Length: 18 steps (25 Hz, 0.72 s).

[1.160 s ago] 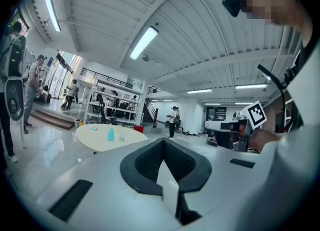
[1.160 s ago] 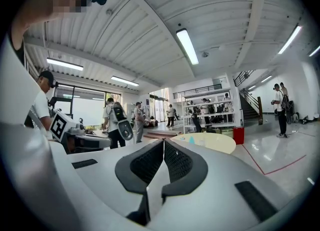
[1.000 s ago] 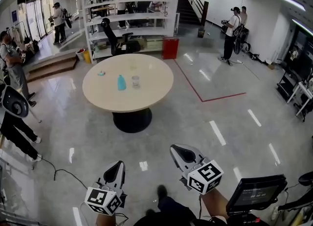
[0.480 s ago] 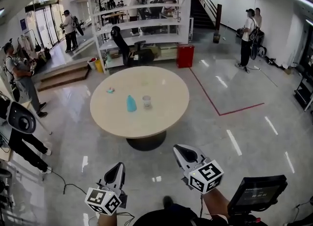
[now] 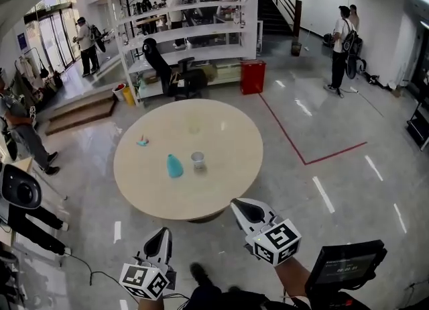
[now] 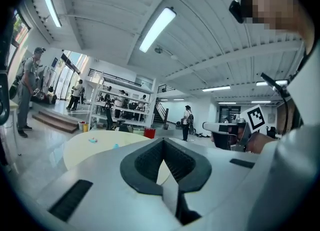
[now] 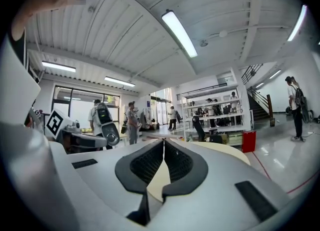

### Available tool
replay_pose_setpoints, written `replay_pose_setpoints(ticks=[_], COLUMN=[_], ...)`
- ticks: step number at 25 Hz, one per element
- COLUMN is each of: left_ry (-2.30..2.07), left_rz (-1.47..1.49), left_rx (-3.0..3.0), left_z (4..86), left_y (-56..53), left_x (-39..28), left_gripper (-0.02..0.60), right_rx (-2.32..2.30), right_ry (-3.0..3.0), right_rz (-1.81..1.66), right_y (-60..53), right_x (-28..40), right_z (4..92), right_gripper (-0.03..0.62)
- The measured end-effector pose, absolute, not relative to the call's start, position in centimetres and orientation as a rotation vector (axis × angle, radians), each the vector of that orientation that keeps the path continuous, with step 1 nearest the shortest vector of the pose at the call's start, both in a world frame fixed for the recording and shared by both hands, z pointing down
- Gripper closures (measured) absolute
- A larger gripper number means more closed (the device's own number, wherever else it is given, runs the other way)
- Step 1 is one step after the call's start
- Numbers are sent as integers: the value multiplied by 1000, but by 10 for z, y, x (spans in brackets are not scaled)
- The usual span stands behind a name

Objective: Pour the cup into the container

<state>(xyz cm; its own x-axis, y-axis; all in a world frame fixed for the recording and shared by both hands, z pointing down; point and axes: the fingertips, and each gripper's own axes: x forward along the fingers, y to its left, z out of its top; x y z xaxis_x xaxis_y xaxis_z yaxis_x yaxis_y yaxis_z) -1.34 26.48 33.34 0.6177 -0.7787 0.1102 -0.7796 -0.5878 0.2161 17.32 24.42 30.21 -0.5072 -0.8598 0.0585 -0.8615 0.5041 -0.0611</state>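
A round beige table (image 5: 221, 181) stands ahead of me in the head view. On it a teal blue vessel (image 5: 174, 166) and a small clear cup (image 5: 198, 160) stand upright side by side, with a tiny light-blue item (image 5: 143, 143) farther left. My left gripper (image 5: 163, 233) and right gripper (image 5: 240, 205) are held short of the table's near edge, both shut and empty. The left gripper view shows its jaws (image 6: 163, 142) pressed together, with the table (image 6: 90, 147) beyond. The right gripper (image 7: 163, 142) is likewise shut, facing the table (image 7: 225, 150).
Behind the table stand white shelving (image 5: 188, 33), a black office chair (image 5: 167, 74) and a red bin (image 5: 252, 77). Several people stand around the hall. A monitor (image 5: 345, 265) sits at my lower right, a black device (image 5: 20, 191) at my left, and red floor tape (image 5: 295, 147) runs right.
The table has drawn nearer and lower in the head view as I moved toward it. Both grippers stayed shut and kept their pose in front of me.
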Motion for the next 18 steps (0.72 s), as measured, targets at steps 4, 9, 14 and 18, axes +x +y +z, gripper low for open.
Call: replay_pose_setpoints(ticks=[4,9,14,18], left_ry=[-1236,-1227,-1173,-1148], left_rz=[-11,-31,-37,-35], left_rx=[2641,2656,2685,2655], left_z=[341,336,337,351], left_y=[188,117,69,29], left_x=[-26,-59,-74,-86], left_gripper=[583,583,583,583], right_rx=[1589,1640,1781,1805], right_ry=[-2681,-2663,-2625,-2586], right_rz=[133,123,51,60], right_y=[179,115,70,37], right_x=[157,134,131,121], right_z=[311,308,293,296], right_gripper=[586,586,586,586])
